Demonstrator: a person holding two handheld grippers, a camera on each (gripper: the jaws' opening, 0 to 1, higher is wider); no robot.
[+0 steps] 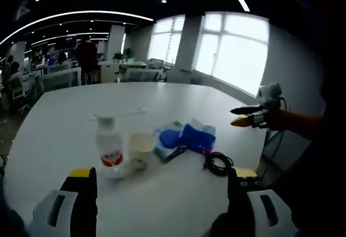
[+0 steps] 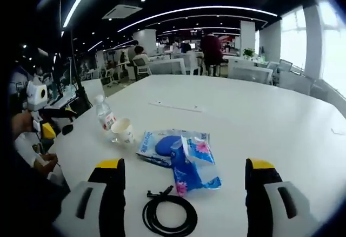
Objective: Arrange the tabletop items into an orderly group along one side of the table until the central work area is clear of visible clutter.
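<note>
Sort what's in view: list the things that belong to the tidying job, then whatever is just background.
Job items: water bottle, paper cup, blue tissue packs, black cable coil, white table.

Background: office desks, windows, standing person.

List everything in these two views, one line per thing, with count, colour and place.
Table: one, white, carrying all the items.
Bottle: one, clear with red label and white cap, upright beside the cup.
Cup: one, cream paper, between bottle and packets.
Tissue packets: a small pile, blue, number unclear, mid-table.
Cable: one, black, coiled, near the table edge.
Desks and chairs: several, white, behind the table.
Left tool: yellow-tipped black jaws, open.
Right tool: the same, open.
</note>
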